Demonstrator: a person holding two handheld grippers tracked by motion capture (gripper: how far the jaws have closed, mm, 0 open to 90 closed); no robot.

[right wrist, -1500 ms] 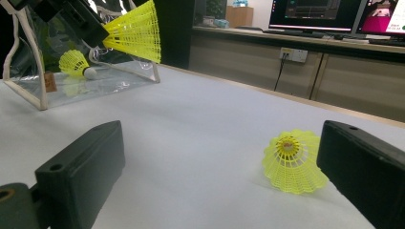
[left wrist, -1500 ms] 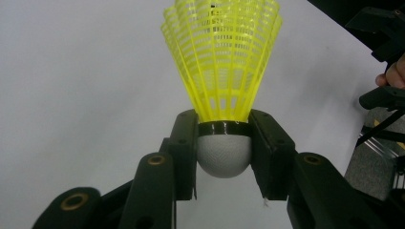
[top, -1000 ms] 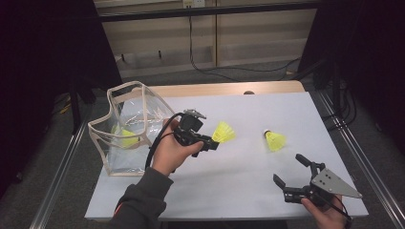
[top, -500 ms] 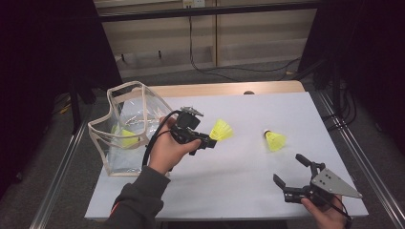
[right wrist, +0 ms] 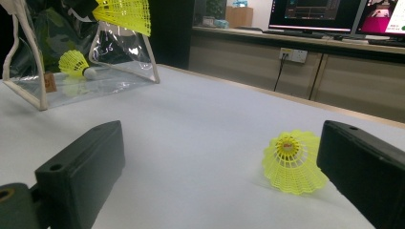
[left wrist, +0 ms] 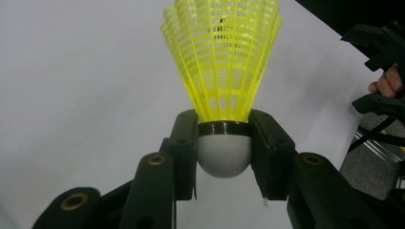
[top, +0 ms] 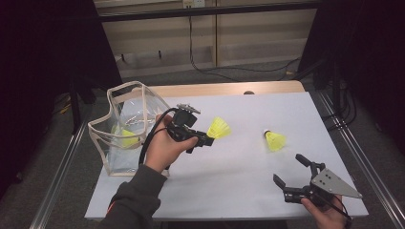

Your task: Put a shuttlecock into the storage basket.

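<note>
My left gripper [top: 208,138] hovers above the white table [top: 239,191], just right of a clear bag, shut on a yellow shuttlecock [top: 219,128]. In the left gripper view the jaws pinch its white cork with the black band, and the yellow skirt [left wrist: 222,67] points away from the gripper [left wrist: 224,143]. A second yellow shuttlecock [top: 275,140] lies on the table at the right. My right gripper [top: 289,171] rests near the front right corner, open and holding nothing. That shuttlecock [right wrist: 292,162] lies ahead of the gripper [right wrist: 219,157], close to its right jaw.
The clear bag [top: 114,157] with cream trim stands open at the table's left, with a third yellow shuttlecock [top: 125,137] inside. From the right gripper's camera, the bag [right wrist: 28,90] sits at the far left. Metal rails run along both table sides.
The left gripper has drifted slightly toward the bag with the shuttlecock still in it. The right gripper has not moved.
</note>
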